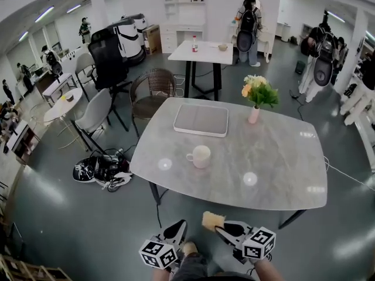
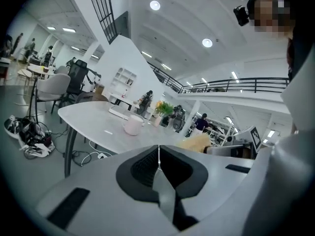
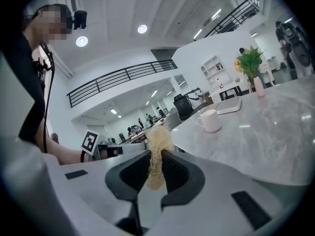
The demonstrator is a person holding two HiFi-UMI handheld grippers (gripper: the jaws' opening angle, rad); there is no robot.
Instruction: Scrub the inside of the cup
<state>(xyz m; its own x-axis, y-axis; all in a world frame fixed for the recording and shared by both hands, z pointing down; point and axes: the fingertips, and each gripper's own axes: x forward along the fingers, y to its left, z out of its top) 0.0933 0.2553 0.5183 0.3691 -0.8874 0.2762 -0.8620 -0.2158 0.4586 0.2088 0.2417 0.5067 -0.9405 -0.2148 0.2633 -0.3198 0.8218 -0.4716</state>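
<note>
Two grippers, both short of the table's near edge.
Left gripper (image 1: pixel 179 223): jaws pressed together, nothing between them.
Right gripper (image 1: pixel 218 228): jaws clamped on one yellow sponge (image 1: pixel 211 220).
One grey table (image 1: pixel 281 163). On it:
- one white cup (image 1: pixel 200 156), upright near the middle, well apart from both grippers
- one flat tray (image 1: pixel 201 120) behind the cup
- one pink vase (image 1: pixel 254 115) with flowers, to the right

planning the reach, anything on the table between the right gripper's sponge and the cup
Nothing visible: bare table lies between the sponge in the right gripper and the cup; tray and vase sit beyond it.
</note>
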